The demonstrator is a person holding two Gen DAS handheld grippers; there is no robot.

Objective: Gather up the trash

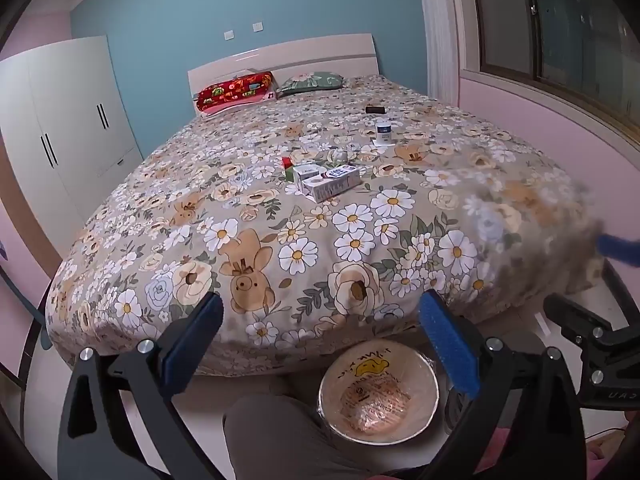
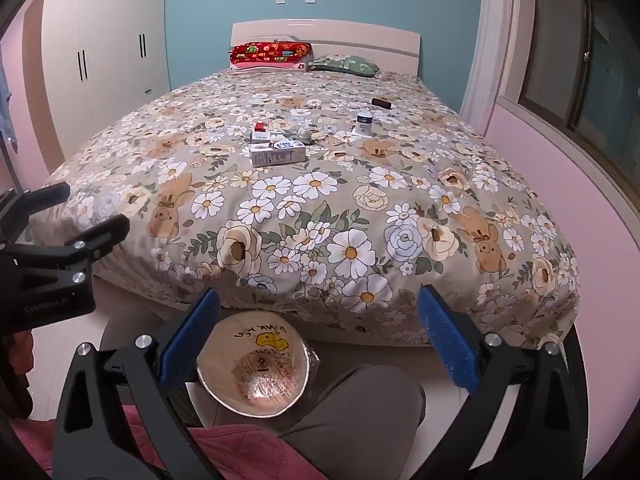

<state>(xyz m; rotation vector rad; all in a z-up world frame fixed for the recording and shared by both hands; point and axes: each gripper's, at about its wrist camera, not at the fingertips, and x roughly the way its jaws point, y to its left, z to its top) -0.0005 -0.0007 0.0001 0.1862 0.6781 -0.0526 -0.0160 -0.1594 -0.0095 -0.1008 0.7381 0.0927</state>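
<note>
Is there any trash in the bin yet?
No, the bin on the floor holds only its liner, and the boxes lie on the bed.

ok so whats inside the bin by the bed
The bin holds only a clear liner printed with a yellow cartoon and red text; no trash shows in it. In the right wrist view, a blue pad hides its left rim.

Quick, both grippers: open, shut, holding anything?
Left gripper: open, fingers wide apart, holding nothing.
Right gripper: open, fingers wide apart, holding nothing.
</note>
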